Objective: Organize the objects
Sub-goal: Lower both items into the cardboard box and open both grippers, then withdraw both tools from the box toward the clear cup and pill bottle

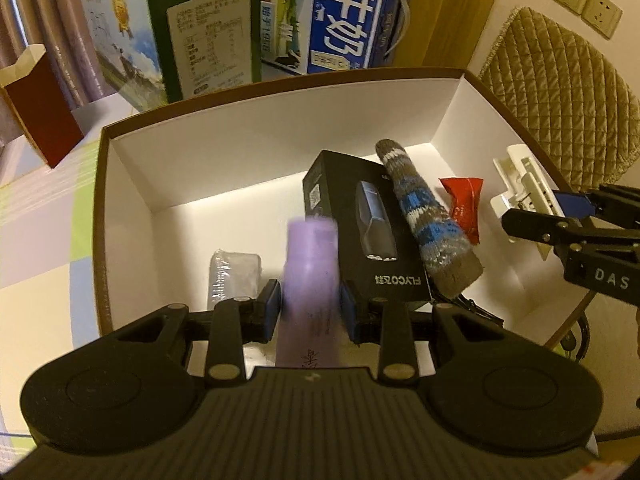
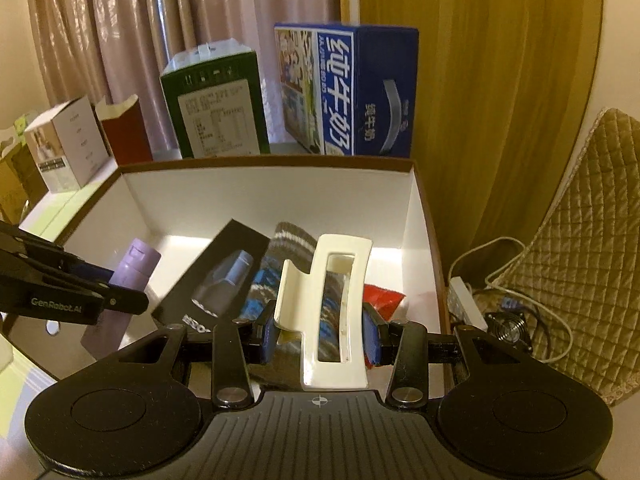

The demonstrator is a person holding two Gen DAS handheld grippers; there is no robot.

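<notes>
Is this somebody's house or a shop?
Probably a room in a house: pinkish curtains, a quilted chair cushion, wall sockets, and milk cartons on a table.

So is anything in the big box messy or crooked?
A little. The knitted sock lies slanted, propped on the black razor box, which also sits askew. The purple bottle and white hair clip aren't down yet; the grippers hold them above the white box. Nothing looks spilled or broken.
</notes>
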